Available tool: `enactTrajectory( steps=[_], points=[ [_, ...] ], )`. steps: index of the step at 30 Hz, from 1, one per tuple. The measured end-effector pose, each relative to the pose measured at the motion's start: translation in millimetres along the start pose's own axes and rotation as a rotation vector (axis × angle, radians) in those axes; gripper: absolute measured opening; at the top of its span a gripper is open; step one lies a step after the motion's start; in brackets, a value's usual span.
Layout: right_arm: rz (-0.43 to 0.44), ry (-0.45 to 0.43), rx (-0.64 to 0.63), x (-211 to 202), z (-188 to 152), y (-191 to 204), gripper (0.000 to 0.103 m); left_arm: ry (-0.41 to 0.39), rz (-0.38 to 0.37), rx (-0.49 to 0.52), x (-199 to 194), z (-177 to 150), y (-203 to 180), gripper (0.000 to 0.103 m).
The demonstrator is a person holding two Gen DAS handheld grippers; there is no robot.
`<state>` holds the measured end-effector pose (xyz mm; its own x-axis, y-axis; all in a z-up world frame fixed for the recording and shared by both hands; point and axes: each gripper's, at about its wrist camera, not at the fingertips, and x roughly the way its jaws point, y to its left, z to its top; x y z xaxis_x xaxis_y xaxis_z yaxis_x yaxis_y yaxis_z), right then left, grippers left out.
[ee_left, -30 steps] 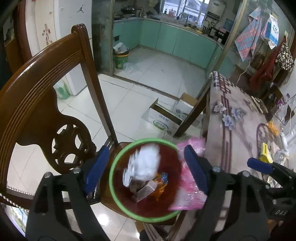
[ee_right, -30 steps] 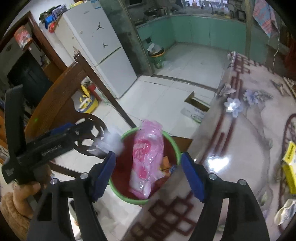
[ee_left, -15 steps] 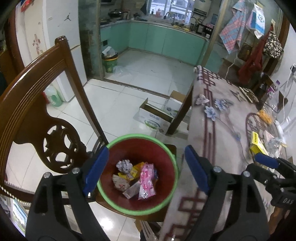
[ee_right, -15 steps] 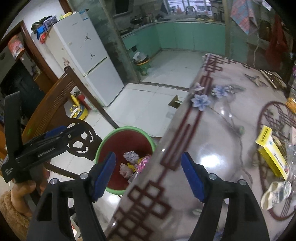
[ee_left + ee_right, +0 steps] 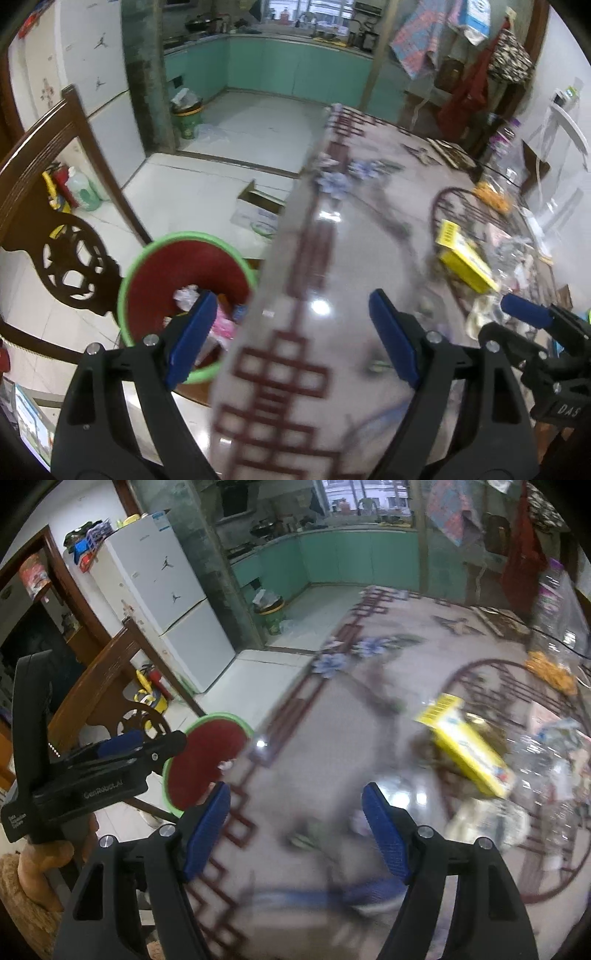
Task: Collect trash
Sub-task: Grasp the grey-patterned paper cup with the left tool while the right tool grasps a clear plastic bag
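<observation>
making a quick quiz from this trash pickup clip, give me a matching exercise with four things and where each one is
Things:
1. red bin with green rim
2. yellow cardboard box
3. green bin with yellow band
4. white two-door fridge

Places:
A. on the patterned tabletop
B. at the kitchen doorway, on the tiled floor
C. beside the table edge, in front of the carved wooden chair back
D. against the wall, behind the chair

Pairs: 1-C, 2-A, 3-B, 4-D
</observation>
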<state>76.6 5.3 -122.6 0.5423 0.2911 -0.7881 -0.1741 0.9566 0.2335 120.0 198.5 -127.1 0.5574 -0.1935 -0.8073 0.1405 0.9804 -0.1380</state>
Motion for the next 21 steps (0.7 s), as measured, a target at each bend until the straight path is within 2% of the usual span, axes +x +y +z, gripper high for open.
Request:
enactTrajectory(
  steps=[8,13,15,17,18,19,21],
  points=[
    [-0.087,0.003,0.084,-44,-36,-120,0.071,0.015,-0.057,0.063,-2,-32,-107,0.082],
    [-0.161,0.021,0.104,-42,-17,-192,0.071,0.043,-0.078,0.091,1,-51,-156,0.082],
    [-0.211,0.055,0.049,-30,-2,-213,0.071,0.052,-0.084,0.112,0,-53,-171,0.082],
    [-0.261,0.135,-0.053,-14,6,-220,0.074,0.047,-0.080,0.142,-3,-56,-187,0.082],
    [-0.279,0.151,-0.119,-11,7,-219,0.077,0.044,-0.080,0.154,-4,-57,-192,0.082],
    [-0.292,0.156,-0.172,-8,5,-216,0.085,0.043,-0.079,0.162,-5,-58,-195,0.082],
    [-0.359,0.172,-0.361,3,-3,-206,0.087,0.051,-0.073,0.170,-3,-60,-201,0.082]
  ],
)
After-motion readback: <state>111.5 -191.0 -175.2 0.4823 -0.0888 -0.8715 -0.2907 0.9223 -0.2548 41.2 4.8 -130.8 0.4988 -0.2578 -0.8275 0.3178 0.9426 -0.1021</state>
